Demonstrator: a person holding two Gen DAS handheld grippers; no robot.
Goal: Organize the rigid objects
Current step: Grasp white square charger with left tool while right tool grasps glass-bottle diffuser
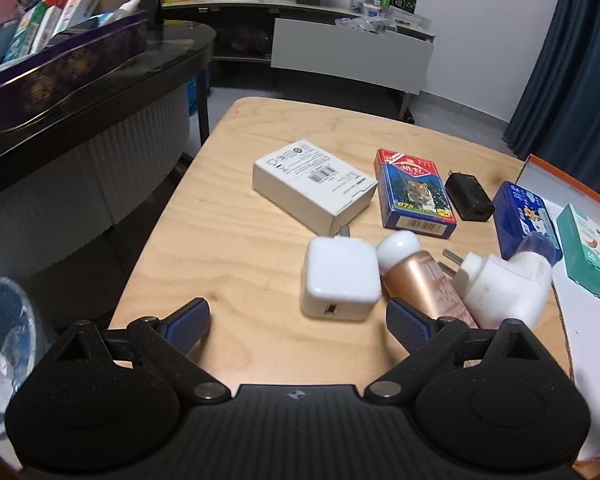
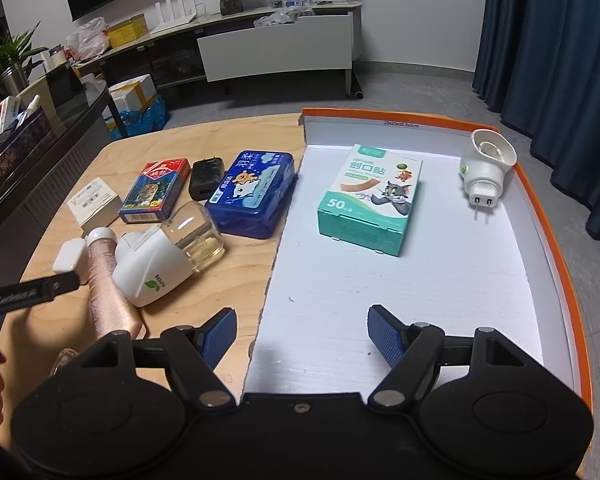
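Orange-rimmed and white inside, the shallow box lid is where your sorted things are going, and so far it holds little.

Left wrist view: your left claw (image 1: 298, 326) is released, its blue pads spread wide over bare wood, grasping nothing. Just ahead at 12 o'clock sits the white cube charger (image 1: 340, 282), touching the rose-gold tube (image 1: 424, 280) at its 3 o'clock side. Beside the tube lies the white plug-in vaporizer (image 1: 504, 286). Farther out on the desk (image 1: 220, 240) you have the white carton (image 1: 314, 188) at 12 o'clock, then the tiger card pack (image 1: 414, 194), the black charger (image 1: 469, 196) and the blue plastic case (image 1: 524, 220) running toward 2 o'clock. All seven are unsorted.

Right wrist view: your right claw (image 2: 302, 334) is also released and empty, hovering over the near left edge of the orange-rimmed tray (image 2: 556, 216). Inside it, the teal plaster box (image 2: 374, 196) lies at 12 o'clock and a second white plug-in heater (image 2: 486, 166) stands near the far rim at 1 o'clock, well apart from each other. Those two look done. From 9 to 11 o'clock the desk carries the rest; here the vaporizer shows a clear bottle (image 2: 194, 236) attached.

By my judgement you are early: two in, seven out, with plenty of open tray floor left.
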